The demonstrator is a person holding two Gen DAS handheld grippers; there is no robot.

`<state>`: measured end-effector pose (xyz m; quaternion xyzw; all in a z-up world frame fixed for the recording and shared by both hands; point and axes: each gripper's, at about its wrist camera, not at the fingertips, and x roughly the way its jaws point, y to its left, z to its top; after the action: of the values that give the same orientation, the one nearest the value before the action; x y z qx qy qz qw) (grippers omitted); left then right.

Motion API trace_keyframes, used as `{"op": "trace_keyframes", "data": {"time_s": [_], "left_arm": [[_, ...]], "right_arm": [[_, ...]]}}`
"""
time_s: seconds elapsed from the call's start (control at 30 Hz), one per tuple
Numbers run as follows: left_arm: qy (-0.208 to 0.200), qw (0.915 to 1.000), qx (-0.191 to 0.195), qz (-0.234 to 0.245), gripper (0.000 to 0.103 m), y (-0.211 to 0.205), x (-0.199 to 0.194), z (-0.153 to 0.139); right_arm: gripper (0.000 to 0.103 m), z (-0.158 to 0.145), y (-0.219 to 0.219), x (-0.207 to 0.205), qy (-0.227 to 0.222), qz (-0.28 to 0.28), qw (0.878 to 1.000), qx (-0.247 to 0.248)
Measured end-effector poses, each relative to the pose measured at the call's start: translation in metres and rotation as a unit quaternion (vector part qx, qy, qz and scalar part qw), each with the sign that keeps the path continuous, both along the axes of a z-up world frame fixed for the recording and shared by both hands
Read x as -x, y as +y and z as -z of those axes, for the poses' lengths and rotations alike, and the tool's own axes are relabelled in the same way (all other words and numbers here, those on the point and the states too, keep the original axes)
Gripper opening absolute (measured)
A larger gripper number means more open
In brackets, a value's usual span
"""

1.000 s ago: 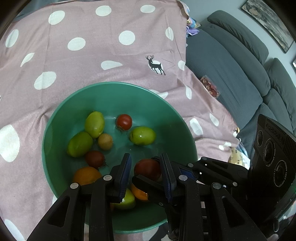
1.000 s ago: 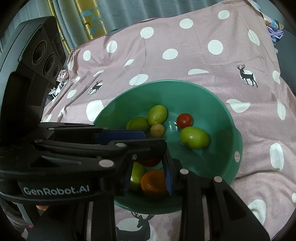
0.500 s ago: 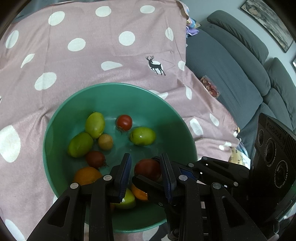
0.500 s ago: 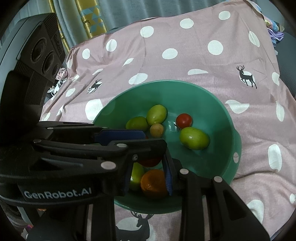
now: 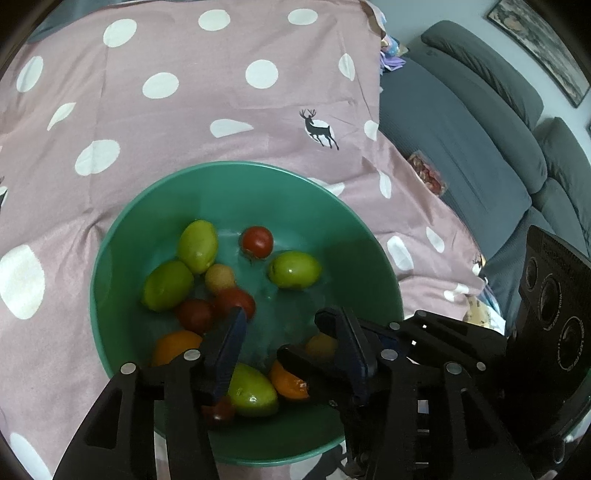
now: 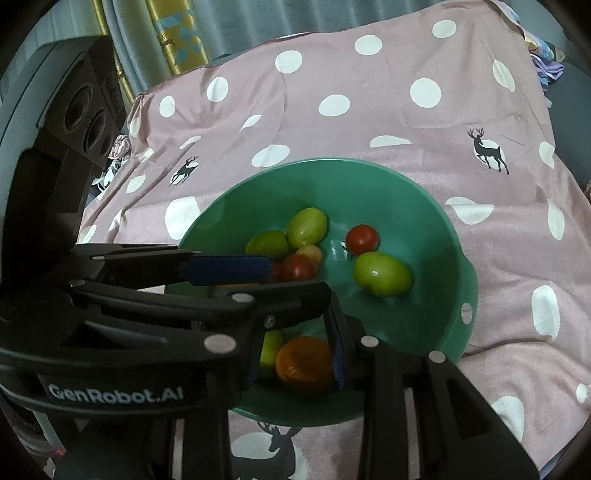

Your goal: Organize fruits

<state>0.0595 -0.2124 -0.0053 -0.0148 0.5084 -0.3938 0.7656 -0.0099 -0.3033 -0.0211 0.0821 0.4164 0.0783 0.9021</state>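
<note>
A green bowl (image 5: 122, 236) (image 6: 447, 229) on the pink dotted cloth holds several fruits: green ones (image 5: 294, 268), a red tomato (image 5: 257, 241), dark red ones (image 5: 234, 302) and orange ones (image 6: 304, 363). My left gripper (image 5: 291, 332) is open and empty over the bowl's near side; a dark red fruit lies just past its left finger. My right gripper (image 6: 295, 354) is open low at the bowl's near rim, with an orange fruit between its fingers, not squeezed. The left gripper's arm crosses the right wrist view.
The pink cloth (image 5: 184, 122) with white dots and deer prints covers the surface. A grey sofa (image 5: 480, 140) lies to the right with a small snack packet (image 5: 424, 171) on it. Curtains (image 6: 177, 33) hang at the back left.
My left gripper has opened and let go of the dark red fruit, which now lies in the bowl beside the other fruits. The right gripper has hardly moved.
</note>
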Motion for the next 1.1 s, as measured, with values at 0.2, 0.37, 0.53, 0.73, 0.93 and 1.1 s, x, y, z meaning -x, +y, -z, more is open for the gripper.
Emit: {"op": "trace_keyframes", "data": {"time_s": [0.2,0.37,0.53,0.73,0.93,1.1], "left_arm": [[-0.008,0.9999,-0.008,-0.008,0.069,0.001,0.002,-0.003],[-0.017,0.9996,-0.017,-0.015,0.071,0.002,0.004,-0.006],[-0.049,0.9973,-0.042,-0.034,0.085,0.006,0.007,-0.015],[-0.096,0.9916,-0.064,-0.059,0.093,0.014,0.015,-0.031],[-0.141,0.9822,-0.094,-0.08,0.1,0.02,0.026,-0.044],[-0.147,0.9803,-0.091,-0.096,0.1,0.029,0.033,-0.053]], "right_arm": [[0.046,-0.003,0.0,0.003,-0.008,0.005,1.0,0.002],[0.05,-0.006,0.0,0.005,-0.012,0.009,1.0,0.006],[0.067,-0.01,0.0,0.01,-0.017,0.016,1.0,0.016],[0.096,-0.02,0.0,0.02,-0.025,0.026,0.998,0.043],[0.103,-0.025,0.005,0.028,-0.021,0.021,0.997,0.076],[0.103,-0.031,0.003,0.036,-0.026,0.031,0.995,0.086]]}}
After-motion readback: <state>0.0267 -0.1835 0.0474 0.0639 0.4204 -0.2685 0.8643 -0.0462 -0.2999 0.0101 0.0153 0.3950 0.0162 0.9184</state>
